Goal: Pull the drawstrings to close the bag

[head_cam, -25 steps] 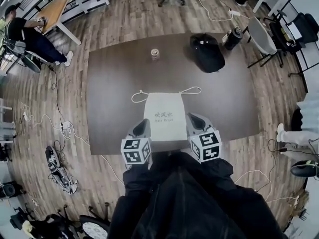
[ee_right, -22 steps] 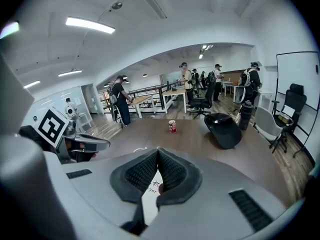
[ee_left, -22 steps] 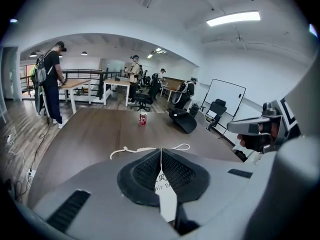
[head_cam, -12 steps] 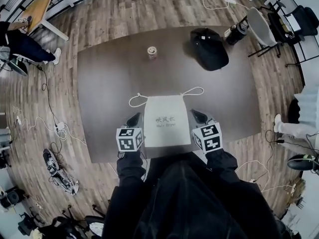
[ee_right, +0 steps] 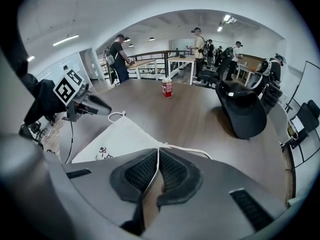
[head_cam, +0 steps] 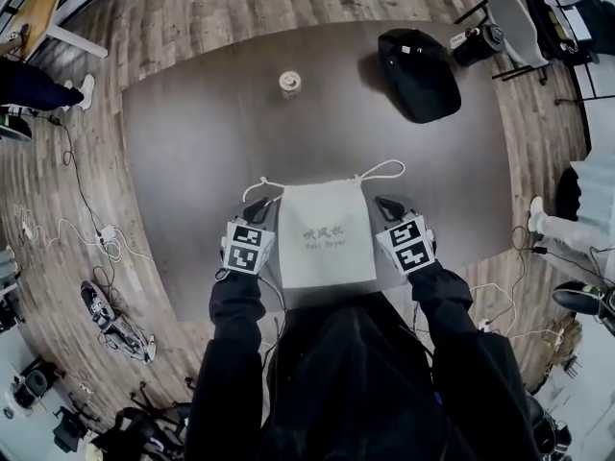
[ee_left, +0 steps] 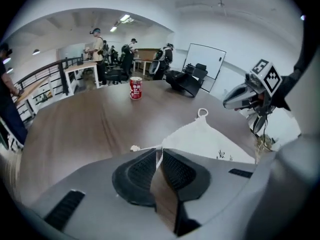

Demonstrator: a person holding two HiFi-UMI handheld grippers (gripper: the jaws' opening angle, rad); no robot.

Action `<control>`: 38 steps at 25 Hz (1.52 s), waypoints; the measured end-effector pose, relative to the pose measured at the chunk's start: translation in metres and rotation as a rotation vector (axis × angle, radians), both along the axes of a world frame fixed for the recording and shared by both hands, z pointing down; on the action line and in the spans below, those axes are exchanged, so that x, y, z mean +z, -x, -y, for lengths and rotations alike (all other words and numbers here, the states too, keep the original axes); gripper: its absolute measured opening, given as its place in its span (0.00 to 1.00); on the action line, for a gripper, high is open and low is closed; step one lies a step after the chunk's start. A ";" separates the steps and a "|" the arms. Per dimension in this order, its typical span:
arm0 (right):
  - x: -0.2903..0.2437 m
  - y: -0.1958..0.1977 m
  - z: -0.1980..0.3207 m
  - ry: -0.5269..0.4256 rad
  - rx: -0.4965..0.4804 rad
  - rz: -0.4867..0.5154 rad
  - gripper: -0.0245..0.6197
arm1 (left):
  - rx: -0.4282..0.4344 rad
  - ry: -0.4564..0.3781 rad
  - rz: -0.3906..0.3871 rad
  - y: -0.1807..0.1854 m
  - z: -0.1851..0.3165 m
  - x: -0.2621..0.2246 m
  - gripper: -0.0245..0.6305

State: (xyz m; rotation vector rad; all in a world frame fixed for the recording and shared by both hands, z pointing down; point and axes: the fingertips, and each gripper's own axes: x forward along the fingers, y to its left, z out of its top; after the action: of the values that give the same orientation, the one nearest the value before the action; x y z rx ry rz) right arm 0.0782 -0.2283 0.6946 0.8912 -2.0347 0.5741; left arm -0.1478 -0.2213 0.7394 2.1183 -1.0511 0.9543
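A white drawstring bag [head_cam: 325,233] lies flat on the dark brown table [head_cam: 192,152], its mouth at the far end. A cord loop [head_cam: 255,188] sticks out at its far left corner and another cord loop [head_cam: 384,170] at the far right. My left gripper [head_cam: 256,206] sits beside the bag's left edge, just short of the left loop, jaws shut with nothing in them. My right gripper [head_cam: 386,203] is beside the right edge, also shut and empty. In the left gripper view the gripper [ee_left: 159,150] points at the cord's knot [ee_left: 136,148]. In the right gripper view the gripper [ee_right: 158,151] points at the right cord [ee_right: 190,150].
A red can [head_cam: 289,84] stands on the far side of the table. A black backpack [head_cam: 418,62] lies at the far right. Chairs stand round the table, cables lie on the wooden floor, and people work at desks in the background.
Both grippers have moved forward along the bag's sides, from its near end up towards the cord loops. Their jaws stayed shut. The bag has not moved.
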 end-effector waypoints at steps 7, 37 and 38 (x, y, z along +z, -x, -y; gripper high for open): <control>0.046 -0.005 0.026 0.036 -0.099 -0.077 0.08 | 0.253 0.018 0.099 0.002 0.007 0.038 0.25; 0.115 0.007 0.039 0.091 -0.580 -0.284 0.09 | 0.717 0.006 0.145 -0.030 0.025 0.071 0.10; 0.115 0.009 0.039 0.091 -0.553 -0.277 0.09 | 0.700 0.007 0.148 -0.030 0.025 0.071 0.10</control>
State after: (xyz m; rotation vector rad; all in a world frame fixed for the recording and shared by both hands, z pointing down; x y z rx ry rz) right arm 0.0694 -0.2672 0.8092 0.3034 -1.8691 0.2175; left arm -0.1181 -0.2466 0.8100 2.4848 -0.3406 1.4395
